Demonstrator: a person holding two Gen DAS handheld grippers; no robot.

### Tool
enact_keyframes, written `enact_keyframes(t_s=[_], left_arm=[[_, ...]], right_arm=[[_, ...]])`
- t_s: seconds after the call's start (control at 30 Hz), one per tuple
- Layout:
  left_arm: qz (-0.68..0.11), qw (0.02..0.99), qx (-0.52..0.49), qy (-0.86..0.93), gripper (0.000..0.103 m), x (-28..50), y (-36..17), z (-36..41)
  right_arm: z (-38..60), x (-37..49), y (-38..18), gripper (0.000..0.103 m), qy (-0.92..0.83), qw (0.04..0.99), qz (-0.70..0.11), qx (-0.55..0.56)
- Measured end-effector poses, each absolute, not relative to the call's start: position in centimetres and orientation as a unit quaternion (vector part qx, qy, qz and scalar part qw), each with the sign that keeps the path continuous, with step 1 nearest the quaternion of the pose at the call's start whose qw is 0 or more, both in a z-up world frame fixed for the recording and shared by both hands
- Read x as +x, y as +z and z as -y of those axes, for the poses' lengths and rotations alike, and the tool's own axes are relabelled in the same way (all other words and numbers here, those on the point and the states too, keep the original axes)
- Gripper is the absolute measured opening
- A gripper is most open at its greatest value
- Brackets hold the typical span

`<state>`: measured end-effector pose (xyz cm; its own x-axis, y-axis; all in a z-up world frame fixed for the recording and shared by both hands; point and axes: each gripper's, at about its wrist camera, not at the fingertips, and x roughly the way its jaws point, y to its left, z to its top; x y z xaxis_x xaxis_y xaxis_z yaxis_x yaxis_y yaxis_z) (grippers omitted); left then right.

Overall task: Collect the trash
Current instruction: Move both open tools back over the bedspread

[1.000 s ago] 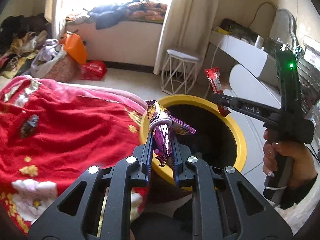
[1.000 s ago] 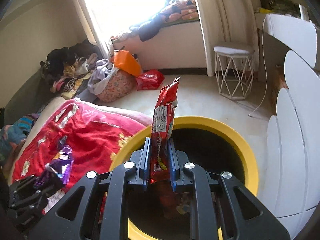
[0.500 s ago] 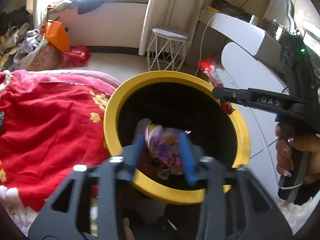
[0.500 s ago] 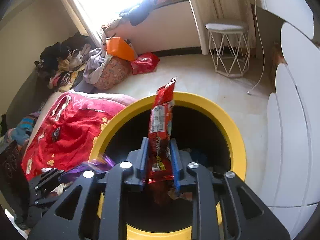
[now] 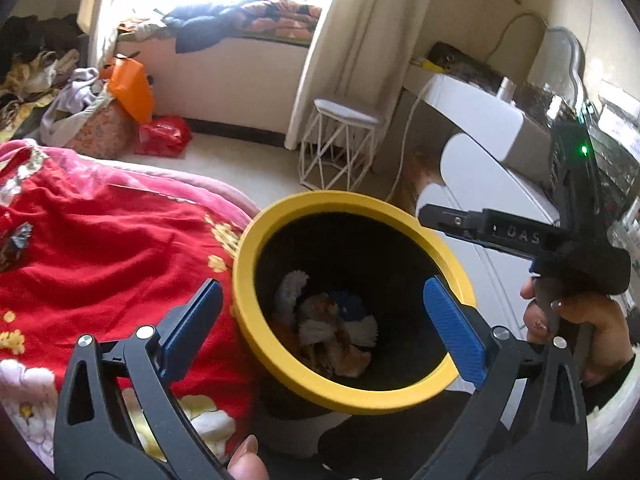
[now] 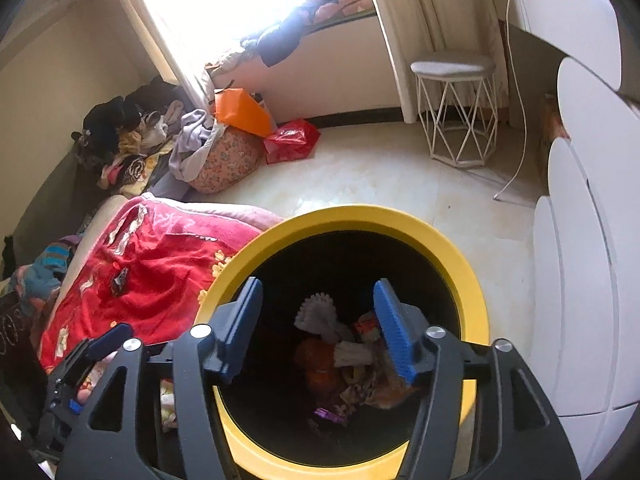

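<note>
A black bin with a yellow rim (image 5: pixel 280 220) (image 6: pixel 468 264) stands beside the bed. Several wrappers (image 5: pixel 332 328) (image 6: pixel 360 360) lie at its bottom, a purple one (image 6: pixel 330 414) among them. My left gripper (image 5: pixel 324 328) is open and empty, its blue pads (image 5: pixel 452 328) spread wide over the bin's mouth. My right gripper (image 6: pixel 318 328) is open and empty over the bin too; it shows at the right of the left wrist view (image 5: pixel 448 216). A small dark wrapper (image 5: pixel 16 240) (image 6: pixel 119 280) lies on the red blanket.
The red flowered blanket (image 5: pixel 100 248) (image 6: pixel 160 264) covers the bed left of the bin. A white wire stool (image 5: pixel 340 140) (image 6: pixel 456 112) stands on the pale floor. White drawers (image 6: pixel 592 240) are at the right. Clothes, an orange bag (image 6: pixel 240 112) and a red bag (image 6: pixel 292 140) lie under the window.
Both grippers opened over the bin. The purple wrapper left the left gripper and the red wrapper left the right one; both dropped into the bin.
</note>
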<state>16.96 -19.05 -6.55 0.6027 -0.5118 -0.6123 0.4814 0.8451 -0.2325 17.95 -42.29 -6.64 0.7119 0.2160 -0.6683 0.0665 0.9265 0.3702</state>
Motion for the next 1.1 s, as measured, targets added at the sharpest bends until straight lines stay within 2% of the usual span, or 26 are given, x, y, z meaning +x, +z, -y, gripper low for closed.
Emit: enact_keyframes(t_s=[0.57,0.9,1.1], left_arm=[[-0.292,0.936,-0.035,-0.192,0.093,15.5,-3.0,11.2],[-0.271,0.951,-0.040,-0.143,0.093,14.7,-2.4,5.7],[-0.264,0.957,-0.055,-0.108,0.093,14.9,-1.8,1.5]], right_arm=[[36.9,17.7,-3.1,0.078,0.063,0.932,-0.328,0.137],[32.0,17.6,-1.5,0.082,0.121,0.933,-0.304,0.152],[28.5,17.7,-0.9,0.083,0.123,0.942,-0.290,0.117]])
